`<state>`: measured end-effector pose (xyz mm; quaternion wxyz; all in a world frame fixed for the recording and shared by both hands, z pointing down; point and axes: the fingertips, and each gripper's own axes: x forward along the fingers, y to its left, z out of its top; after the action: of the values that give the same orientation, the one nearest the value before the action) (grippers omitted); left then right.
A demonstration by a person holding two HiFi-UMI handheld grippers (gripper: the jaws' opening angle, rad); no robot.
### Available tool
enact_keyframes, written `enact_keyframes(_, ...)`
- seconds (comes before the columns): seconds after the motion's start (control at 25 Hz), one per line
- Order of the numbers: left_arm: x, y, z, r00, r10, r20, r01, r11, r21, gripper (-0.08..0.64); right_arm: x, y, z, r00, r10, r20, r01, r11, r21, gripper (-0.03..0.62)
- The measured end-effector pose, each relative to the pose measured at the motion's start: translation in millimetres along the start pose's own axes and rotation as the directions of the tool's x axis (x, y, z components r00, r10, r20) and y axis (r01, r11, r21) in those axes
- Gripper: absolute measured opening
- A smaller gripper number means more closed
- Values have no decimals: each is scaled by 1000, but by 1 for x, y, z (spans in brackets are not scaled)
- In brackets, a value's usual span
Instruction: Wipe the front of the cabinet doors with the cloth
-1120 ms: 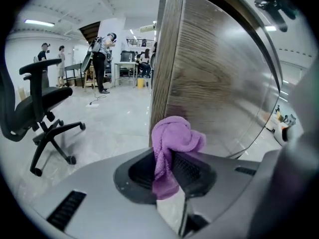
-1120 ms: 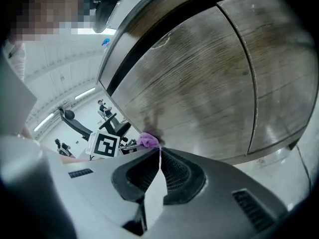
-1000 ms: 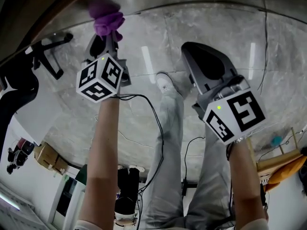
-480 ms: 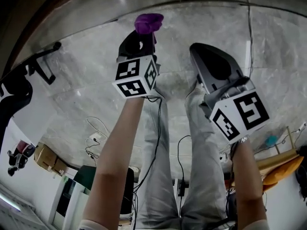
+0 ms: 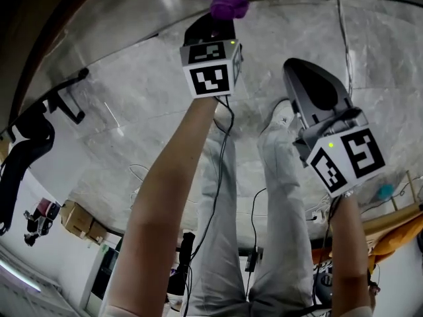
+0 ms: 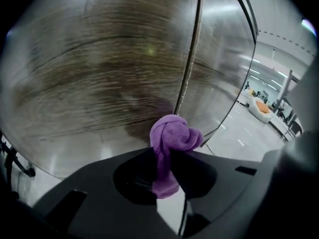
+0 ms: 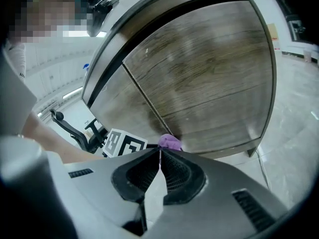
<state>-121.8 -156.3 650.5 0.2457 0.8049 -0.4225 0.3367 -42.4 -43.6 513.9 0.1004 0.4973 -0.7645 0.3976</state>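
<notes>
A bunched purple cloth (image 6: 172, 139) is clamped in my left gripper (image 6: 167, 156), which is shut on it. The cloth (image 5: 229, 5) is pressed low on the wood-grain cabinet door (image 6: 114, 73), close to the vertical seam (image 6: 192, 59) between the two doors. In the head view the left gripper (image 5: 215, 28) reaches far forward to the cabinet at the top edge. My right gripper (image 5: 310, 88) hangs back to the right, shut and holding nothing. From the right gripper (image 7: 160, 152) view, both doors (image 7: 209, 78) and the cloth (image 7: 170, 142) show at the bottom of the seam.
The cabinet stands on short legs (image 7: 251, 151) over a pale marble floor (image 5: 132, 111). A black office chair (image 5: 39, 124) sits to the left. The person's legs (image 5: 231, 230) and trailing cables (image 5: 221, 170) are below. Boxes (image 5: 79, 220) lie at lower left.
My left gripper has carried the cloth rightwards and farther forward along the cabinet front. The right gripper has shifted slightly right and stays shut.
</notes>
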Motion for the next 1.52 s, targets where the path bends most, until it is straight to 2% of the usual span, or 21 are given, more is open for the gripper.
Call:
enact_keyframes(0.12, -5, 15, -8, 1000, 12, -16, -12, 1000, -3, 82, 5, 13, -5, 1000, 3, 0, -3, 1000, 4, 29)
enact_keyframes(0.24, -16, 51, -27, 998, 52, -45, -57, 994, -97, 82, 15, 32, -9, 1000, 14, -5, -14, 1000, -2, 29)
enact_keyframes(0.32, -26, 82, -42, 994, 84, -70, -93, 987, -133, 83, 22, 46, -12, 1000, 24, -9, -24, 1000, -9, 29)
enact_keyframes(0.6, -76, 209, -87, 965, 214, -153, -239, 956, -172, 83, 62, 103, -20, 999, 38, -8, -39, 999, -12, 29)
enact_keyframes(0.8, -103, 275, -108, 946, 260, -194, -292, 943, -160, 81, 88, 145, -26, 997, 74, -19, -74, 997, -19, 29)
enact_keyframes(1.08, -117, 307, -117, 938, 289, -192, -317, 939, -132, 83, 104, 172, -39, 992, 113, -53, -115, 993, -37, 29)
enact_keyframes(1.32, -142, 319, -132, 896, 387, -216, -416, 903, -110, 81, 92, 163, -38, 989, 134, -61, -137, 990, -41, 29)
enact_keyframes(1.4, -142, 306, -136, 892, 389, -231, -414, 907, -71, 81, 83, 152, -36, 990, 130, -57, -132, 991, -37, 29)
enact_keyframes(1.52, -123, 266, -139, 905, 347, -247, -367, 929, -38, 81, 68, 127, -33, 991, 118, -56, -120, 992, -36, 29)
